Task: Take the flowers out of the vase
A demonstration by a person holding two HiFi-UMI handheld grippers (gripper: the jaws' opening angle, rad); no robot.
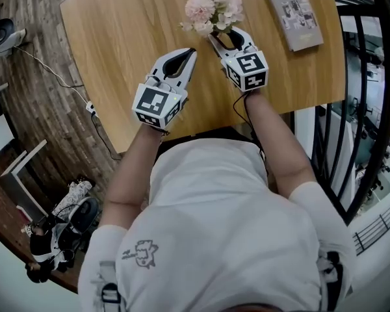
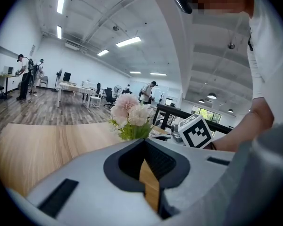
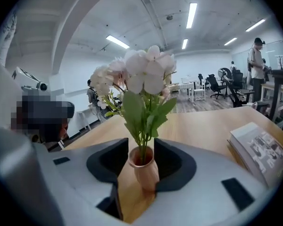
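Vase [image 3: 144, 171] hidden in left gripper view, book [image 1: 295, 15] print illegible

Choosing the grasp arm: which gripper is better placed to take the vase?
Right, likely. The right gripper already has the tan vase between its open jaws; the left gripper sits aside, empty.

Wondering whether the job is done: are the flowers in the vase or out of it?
In. The flowers have stems running down into the mouth of the upright vase on the table.
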